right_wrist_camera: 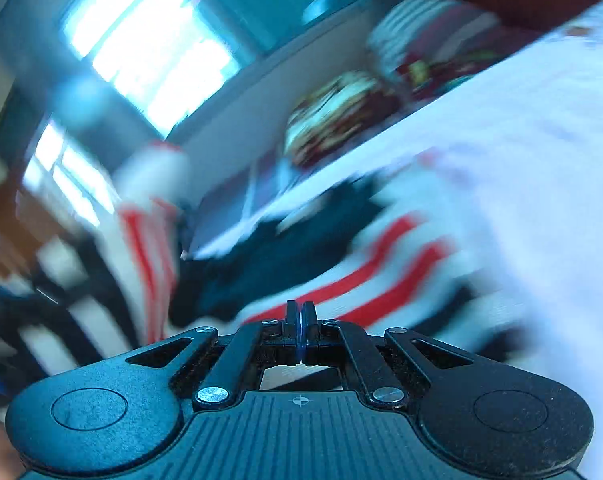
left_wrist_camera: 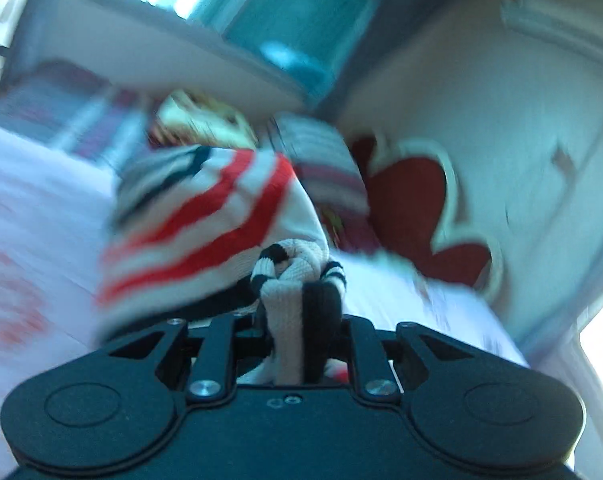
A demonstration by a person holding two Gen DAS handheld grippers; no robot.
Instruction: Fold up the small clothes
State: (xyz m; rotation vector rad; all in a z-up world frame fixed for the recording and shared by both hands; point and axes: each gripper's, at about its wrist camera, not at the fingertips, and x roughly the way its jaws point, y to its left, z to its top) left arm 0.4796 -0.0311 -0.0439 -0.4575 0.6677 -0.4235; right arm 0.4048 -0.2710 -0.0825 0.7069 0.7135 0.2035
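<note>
Between the two black fingers of our left gripper [left_wrist_camera: 297,280], at about six o'clock in the left wrist view, we see a bunched fold of a white knit garment [left_wrist_camera: 205,220] with red and black stripes pinched tight. Its fabric rises from the jaws and spreads toward ten o'clock, lifted clear of the pale sheet [left_wrist_camera: 29,208] that covers the surface beneath. Most of this view is smeared by motion blur. Toward three o'clock a dark red heart-shaped cushion [left_wrist_camera: 409,204] with a pale edge leans at the wall, and just beside it, near twelve o'clock of the garment, sits a striped bundle [left_wrist_camera: 325,160] that we cannot make out clearly. Our right gripper [right_wrist_camera: 300,312], in the right wrist view, has its jaws pressed fully together, and we see nothing between them. Beyond its tips, from ten o'clock across to two o'clock, we see the striped garment again, one part hanging in the air at the left and another part lying on the sheet at the right. A bright window [right_wrist_camera: 153,52] fills the area near eleven o'clock.
</note>
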